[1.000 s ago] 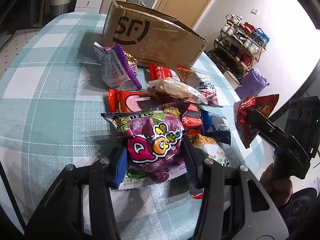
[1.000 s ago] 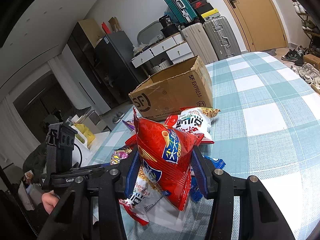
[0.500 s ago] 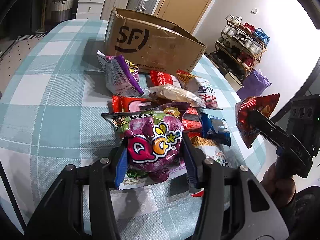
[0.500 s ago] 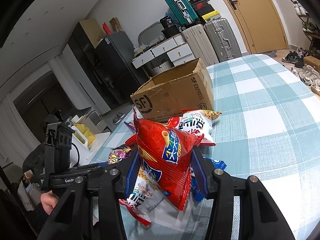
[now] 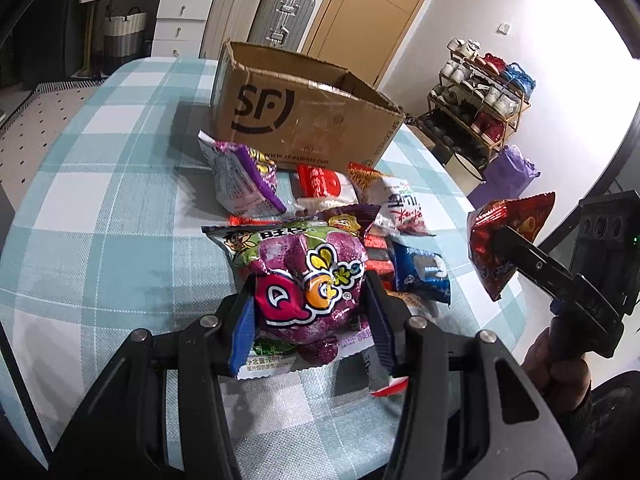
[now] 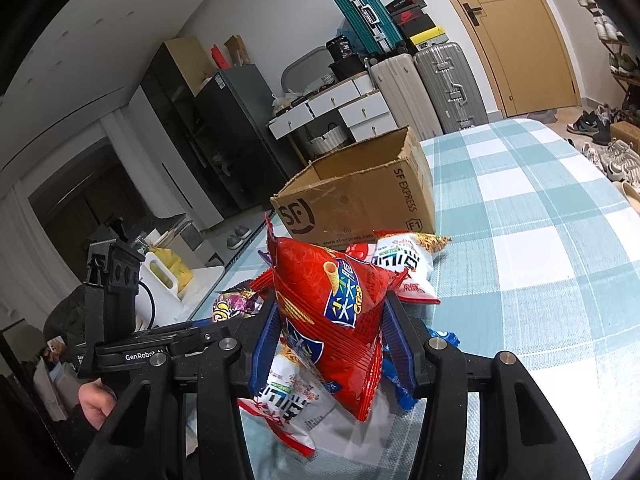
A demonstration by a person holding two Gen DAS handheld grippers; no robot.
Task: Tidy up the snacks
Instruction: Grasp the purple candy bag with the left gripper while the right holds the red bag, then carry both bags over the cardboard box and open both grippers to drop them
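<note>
The puffy purple foil snack bag (image 5: 308,292) and the crinkled red foil crisp bag (image 6: 332,316) look glossy. The brown cardboard box (image 5: 304,120) is matt and scuffed, and the teal-and-white checked woven cloth (image 5: 100,216) shows a rough weave.

We see white walls (image 6: 280,8), a wooden door (image 5: 372,12), suitcases (image 6: 432,88), white drawers (image 5: 176,24) and what seems a shoe rack (image 5: 480,96).

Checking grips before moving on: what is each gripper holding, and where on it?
Left gripper clamps the purple snack bag across its middle; right gripper clamps the red crisp bag across its sides.
</note>
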